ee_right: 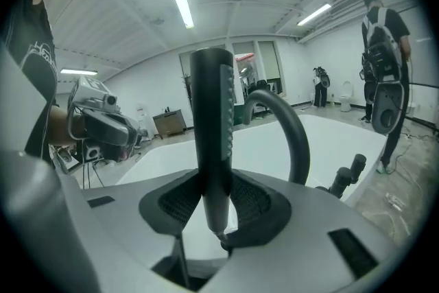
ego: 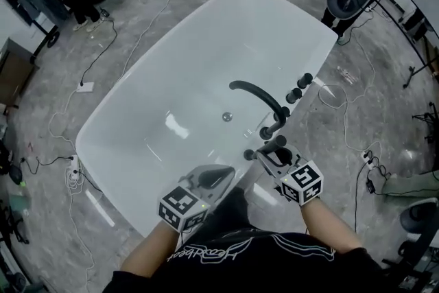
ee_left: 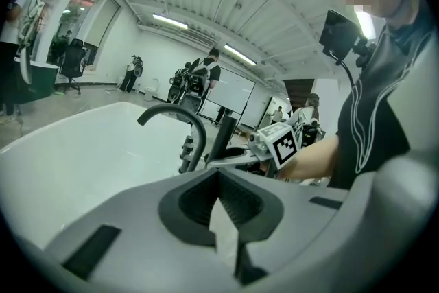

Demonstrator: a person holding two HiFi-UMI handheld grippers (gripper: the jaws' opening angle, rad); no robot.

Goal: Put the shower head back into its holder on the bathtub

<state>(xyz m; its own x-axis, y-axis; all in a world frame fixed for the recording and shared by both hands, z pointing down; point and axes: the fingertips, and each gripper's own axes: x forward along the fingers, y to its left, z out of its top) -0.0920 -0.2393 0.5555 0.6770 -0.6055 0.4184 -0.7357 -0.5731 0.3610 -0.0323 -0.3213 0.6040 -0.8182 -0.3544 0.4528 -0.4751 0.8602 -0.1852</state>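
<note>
Shower head (ee_right: 211, 120), a slim black stick, stands upright in the right tool (ee_right: 218, 213), which grasps it near the lower end. It is above the near right rim of the bathtub (ego: 88, 141), beside the faucet (ego: 257, 91). I judge it stiff, light and smooth, so probably slippery; a hold nearer the middle seems steadier. The left tool (ee_left: 223, 209) is clenched on nothing.

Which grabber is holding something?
The right gripper: its fingers squeeze the black shower head. The left gripper is shut and empty.
</note>
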